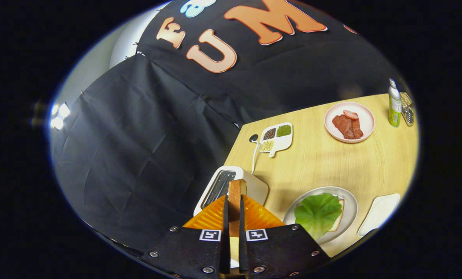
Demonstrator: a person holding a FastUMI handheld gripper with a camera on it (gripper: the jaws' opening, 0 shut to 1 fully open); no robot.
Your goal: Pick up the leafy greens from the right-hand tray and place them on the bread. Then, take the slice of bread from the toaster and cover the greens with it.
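My gripper point(234, 201) is shut on a slice of bread point(237, 190), which stands on edge between the two fingers, just above the white toaster point(254, 185). The toaster's slot point(217, 189) lies to the left of the slice. To the right of the fingers a grey plate point(349, 205) holds a green lettuce leaf point(318, 213) that lies on another bread slice point(340, 217), of which only an edge peeks out. Further right sits a white tray point(379, 213).
Beyond the toaster on the wooden table point(331, 162) stand a small white divided dish point(276, 137) of seeds and a pink plate point(349, 122) of meat. A green bottle point(394, 102) and a glass container point(407, 108) stand at the far corner. The toaster's cord point(254, 155) runs to the back edge.
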